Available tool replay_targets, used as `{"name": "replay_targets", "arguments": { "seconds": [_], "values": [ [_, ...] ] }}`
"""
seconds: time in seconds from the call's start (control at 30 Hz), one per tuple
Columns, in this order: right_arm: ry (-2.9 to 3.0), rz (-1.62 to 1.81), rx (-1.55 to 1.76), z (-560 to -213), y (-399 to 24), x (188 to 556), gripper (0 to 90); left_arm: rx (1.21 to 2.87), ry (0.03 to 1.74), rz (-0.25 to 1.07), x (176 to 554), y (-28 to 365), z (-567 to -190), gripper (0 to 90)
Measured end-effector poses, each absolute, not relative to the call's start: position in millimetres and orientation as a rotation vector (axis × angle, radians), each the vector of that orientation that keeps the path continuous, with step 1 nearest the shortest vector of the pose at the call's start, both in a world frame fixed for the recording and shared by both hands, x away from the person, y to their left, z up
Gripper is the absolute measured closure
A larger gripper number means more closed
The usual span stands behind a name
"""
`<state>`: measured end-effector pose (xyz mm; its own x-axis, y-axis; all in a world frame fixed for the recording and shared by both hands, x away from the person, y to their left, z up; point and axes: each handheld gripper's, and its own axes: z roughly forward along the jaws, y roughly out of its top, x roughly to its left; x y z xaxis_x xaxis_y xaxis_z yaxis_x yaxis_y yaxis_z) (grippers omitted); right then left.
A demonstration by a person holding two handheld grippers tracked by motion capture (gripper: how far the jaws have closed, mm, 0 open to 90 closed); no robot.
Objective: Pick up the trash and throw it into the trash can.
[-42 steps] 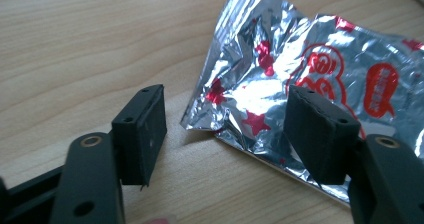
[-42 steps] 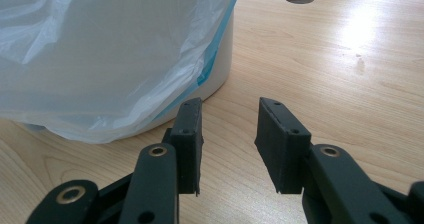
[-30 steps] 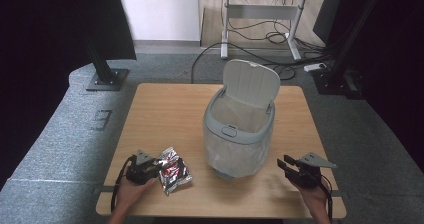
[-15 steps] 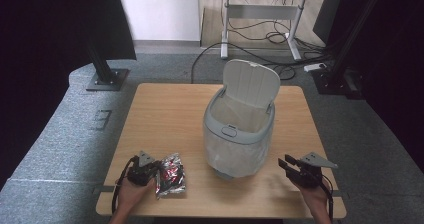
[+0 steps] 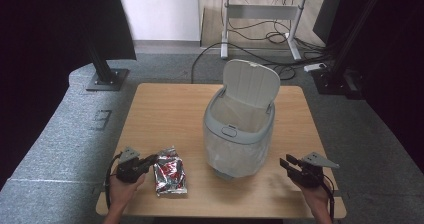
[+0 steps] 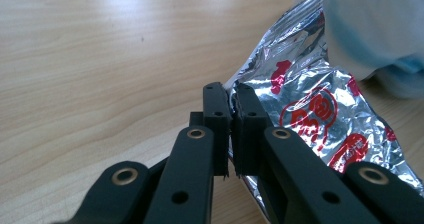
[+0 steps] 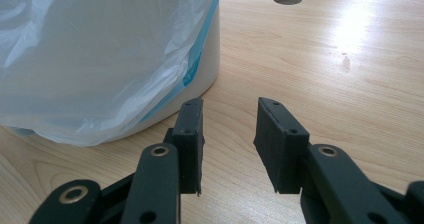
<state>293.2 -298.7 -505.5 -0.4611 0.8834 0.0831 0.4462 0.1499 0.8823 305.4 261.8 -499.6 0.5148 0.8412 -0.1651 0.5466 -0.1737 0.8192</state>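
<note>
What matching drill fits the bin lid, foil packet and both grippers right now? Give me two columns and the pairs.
Things:
1. bin lid
2. foil packet
3. left gripper
4. right gripper

States:
A. jaws apart over bare table
B. flipped up, standing open
C. lying on the table left of the bin
D. jaws shut on a packet edge

Pairs: 1-B, 2-C, 3-D, 4-A
</note>
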Motion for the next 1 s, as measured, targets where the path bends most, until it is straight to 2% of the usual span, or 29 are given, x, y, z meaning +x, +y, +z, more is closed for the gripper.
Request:
{"name": "replay_targets", "arguments": {
  "seconds": [0.47,1.0],
  "values": [
    [1.976,1.257,1.272,-507,-299,294,63.1,1.792,1.08,0.407,301,270,-458,86.8],
    [1.977,1.258,1.275,-508,-299,295,63.1,1.8,0.968,0.406,307,265,-379,86.7]
  ]
}}
